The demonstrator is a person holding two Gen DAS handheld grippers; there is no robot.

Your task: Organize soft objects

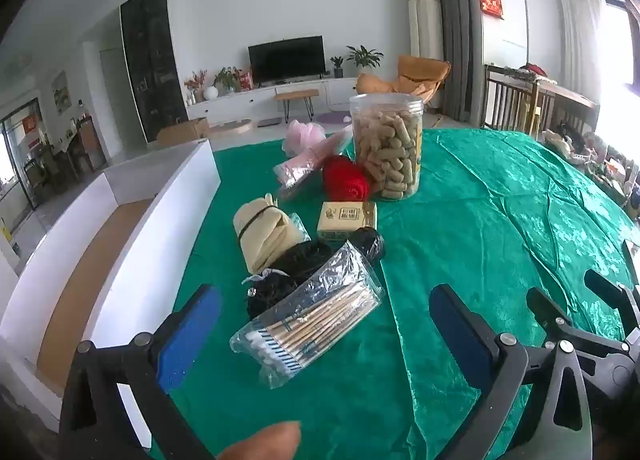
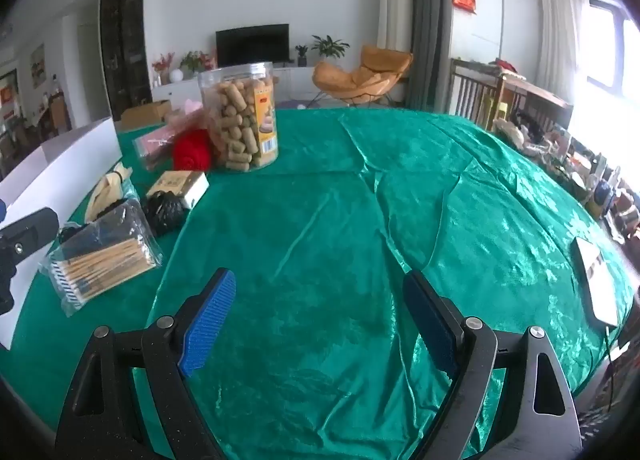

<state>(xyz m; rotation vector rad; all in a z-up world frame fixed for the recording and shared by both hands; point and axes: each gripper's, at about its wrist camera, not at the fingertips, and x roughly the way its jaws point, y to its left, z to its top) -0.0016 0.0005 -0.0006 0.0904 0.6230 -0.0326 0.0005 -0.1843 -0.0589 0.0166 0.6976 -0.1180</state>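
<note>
right wrist view: snack jar (image 2: 240,115) bears an unreadable orange label (image 2: 267,121).

Open green cloth (image 2: 320,219) at right; clutter from cotton swabs (image 1: 308,324) to snack jar (image 1: 386,145) crowding the left

Left wrist view: looks down-forward over the green cloth (image 1: 480,219), near the swab pack (image 1: 308,320), jar (image 1: 386,145) at 12 o'clock. Right wrist view: same heading, set further right; jar (image 2: 240,115) at 11 o'clock, swab pack (image 2: 104,260) at 9. Both share cloth, jar, pack.
</note>
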